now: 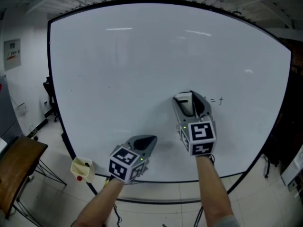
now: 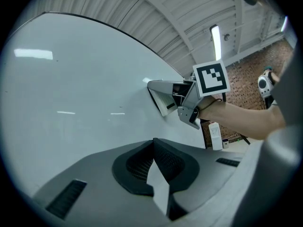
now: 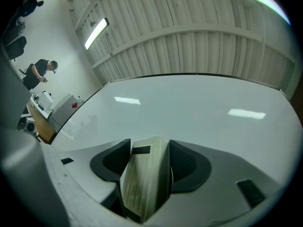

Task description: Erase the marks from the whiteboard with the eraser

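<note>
The whiteboard (image 1: pixel 142 56) fills most of the head view. A few small dark marks (image 1: pixel 215 100) remain on it at the right of centre. My right gripper (image 1: pixel 189 98) is shut on the pale eraser (image 1: pixel 184 103), which is held at the board just left of those marks. In the right gripper view the eraser (image 3: pixel 144 178) sits wedged between the jaws, facing the whiteboard (image 3: pixel 189 108). My left gripper (image 1: pixel 144 142) hovers lower, near the board's bottom edge, shut with nothing in it. The left gripper view shows its jaws meeting at the tips (image 2: pixel 154 148), with the eraser (image 2: pixel 163 102) beyond them.
A small yellow holder (image 1: pixel 81 168) with a red item hangs at the board's lower left corner. A wooden table (image 1: pixel 16 164) stands at the far left. A person (image 3: pixel 40 72) stands far off by a desk. Tiled floor lies below the board.
</note>
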Tool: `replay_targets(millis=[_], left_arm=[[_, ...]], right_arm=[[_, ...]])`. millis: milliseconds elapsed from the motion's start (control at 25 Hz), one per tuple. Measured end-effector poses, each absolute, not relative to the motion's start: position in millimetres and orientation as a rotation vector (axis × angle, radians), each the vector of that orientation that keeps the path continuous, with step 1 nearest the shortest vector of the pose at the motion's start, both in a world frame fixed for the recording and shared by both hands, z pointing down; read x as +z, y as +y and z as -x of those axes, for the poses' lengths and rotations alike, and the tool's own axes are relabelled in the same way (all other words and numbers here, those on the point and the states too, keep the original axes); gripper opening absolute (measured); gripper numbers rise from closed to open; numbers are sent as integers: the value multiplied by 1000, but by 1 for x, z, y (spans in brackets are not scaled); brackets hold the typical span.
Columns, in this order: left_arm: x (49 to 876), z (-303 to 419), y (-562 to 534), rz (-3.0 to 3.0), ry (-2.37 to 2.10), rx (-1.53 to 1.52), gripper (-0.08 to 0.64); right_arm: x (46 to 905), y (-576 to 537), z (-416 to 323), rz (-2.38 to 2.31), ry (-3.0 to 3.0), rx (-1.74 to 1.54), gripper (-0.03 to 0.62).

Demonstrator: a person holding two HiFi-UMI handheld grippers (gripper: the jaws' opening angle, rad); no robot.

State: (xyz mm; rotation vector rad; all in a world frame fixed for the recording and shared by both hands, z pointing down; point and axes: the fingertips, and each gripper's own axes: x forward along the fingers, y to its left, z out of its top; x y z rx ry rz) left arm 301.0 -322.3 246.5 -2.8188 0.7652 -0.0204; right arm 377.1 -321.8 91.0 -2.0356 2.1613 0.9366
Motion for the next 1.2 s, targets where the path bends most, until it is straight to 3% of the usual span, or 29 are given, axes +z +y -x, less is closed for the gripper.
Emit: replay_targets(millis=[520,1200], left_arm=[[248,-327,-323,2834,713,-22,3],[245,-398,-305,2845,664,-20,3]], right_arm=[[89,-315,-407,2023,2140,966,256],[81,-276,-538,2106,1978,872,255]])
